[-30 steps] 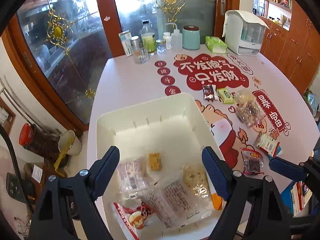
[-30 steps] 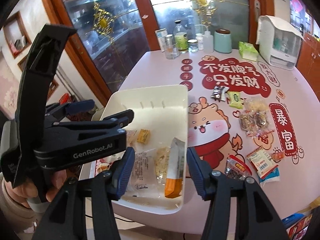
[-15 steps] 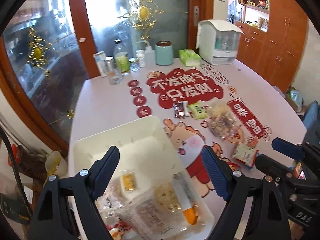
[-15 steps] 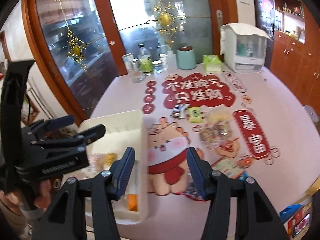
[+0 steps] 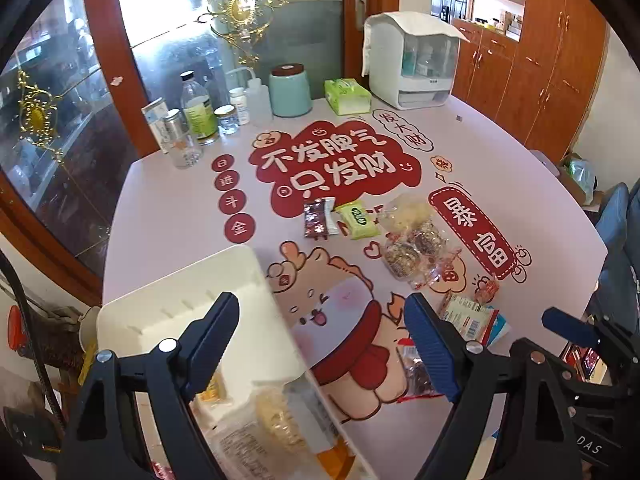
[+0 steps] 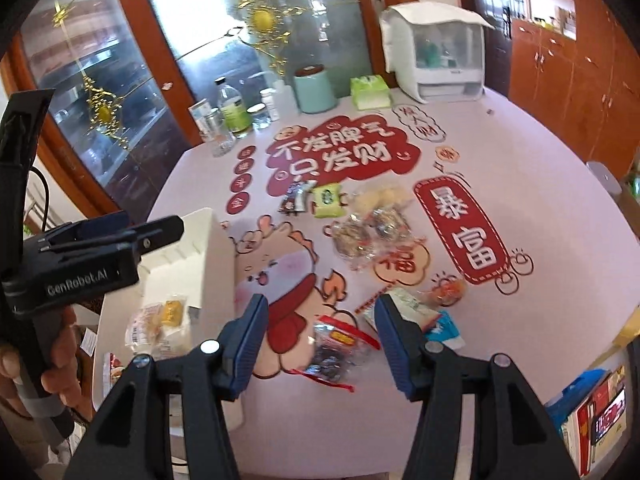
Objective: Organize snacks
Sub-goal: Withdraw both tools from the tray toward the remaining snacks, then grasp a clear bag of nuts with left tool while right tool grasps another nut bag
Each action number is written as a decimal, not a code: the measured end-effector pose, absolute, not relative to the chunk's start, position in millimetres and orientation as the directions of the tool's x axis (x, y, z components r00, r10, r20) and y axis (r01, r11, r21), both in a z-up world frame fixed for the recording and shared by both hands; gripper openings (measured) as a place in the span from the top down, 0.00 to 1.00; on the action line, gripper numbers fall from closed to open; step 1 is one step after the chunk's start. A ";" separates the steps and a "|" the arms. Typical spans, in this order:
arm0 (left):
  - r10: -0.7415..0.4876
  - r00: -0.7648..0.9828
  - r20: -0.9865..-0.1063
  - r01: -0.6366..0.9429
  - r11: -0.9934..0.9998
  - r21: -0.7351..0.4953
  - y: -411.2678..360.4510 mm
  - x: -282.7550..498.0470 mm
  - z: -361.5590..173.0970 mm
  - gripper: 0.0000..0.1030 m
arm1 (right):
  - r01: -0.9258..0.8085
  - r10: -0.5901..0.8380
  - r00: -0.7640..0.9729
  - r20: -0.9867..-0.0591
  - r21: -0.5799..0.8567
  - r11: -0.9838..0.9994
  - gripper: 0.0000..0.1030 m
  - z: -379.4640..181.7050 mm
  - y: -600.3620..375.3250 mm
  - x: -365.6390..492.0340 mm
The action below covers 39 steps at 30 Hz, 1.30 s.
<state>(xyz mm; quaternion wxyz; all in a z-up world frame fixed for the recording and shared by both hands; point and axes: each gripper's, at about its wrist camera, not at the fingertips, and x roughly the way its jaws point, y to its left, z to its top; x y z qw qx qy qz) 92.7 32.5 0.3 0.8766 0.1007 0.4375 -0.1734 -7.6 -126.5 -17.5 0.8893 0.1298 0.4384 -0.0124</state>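
A white bin point(image 5: 192, 292) at the table's near left holds several snack packets point(image 5: 276, 420). My left gripper point(image 5: 322, 300) hangs open over the bin's right wall, nothing between its fingers. My right gripper point(image 6: 322, 304) is open above a clear packet of dark snacks point(image 6: 332, 348), not touching it. Loose on the table lie a dark red packet point(image 5: 318, 218), a green packet point(image 5: 358, 220), a clear bag of round cakes point(image 5: 416, 240), a white packet point(image 6: 412, 304) and a small orange sweet point(image 6: 448, 290).
Bottles and jars point(image 5: 196, 116), a teal canister point(image 5: 290, 90), a green tissue pack point(image 5: 346, 96) and a white appliance point(image 5: 412, 64) line the table's far edge. Books point(image 6: 596, 416) sit below the near right edge. A hand point(image 6: 52, 372) holds the left gripper.
Both grippers have swung right, away from the bin's middle toward the loose snacks. The right one now hangs over the dark snack packet instead of the bin.
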 end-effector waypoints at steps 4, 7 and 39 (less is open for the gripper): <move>-0.213 0.544 -0.812 0.394 0.919 0.023 15.8 105.3 -6.8 0.19 | 0.182 0.082 0.601 -0.795 0.236 0.954 0.46 -29.7 -153.2 -8.6; -0.203 0.535 -0.820 0.394 0.919 0.030 3.5 117.4 -15.4 0.19 | 0.214 0.074 0.591 -0.803 0.245 0.946 0.46 -39.3 -175.3 -9.3; -0.215 0.170 -0.962 0.198 0.964 -0.181 -107.3 217.9 -182.0 0.46 | 0.185 0.120 0.485 -0.866 0.236 0.954 0.46 -118.6 -255.3 87.0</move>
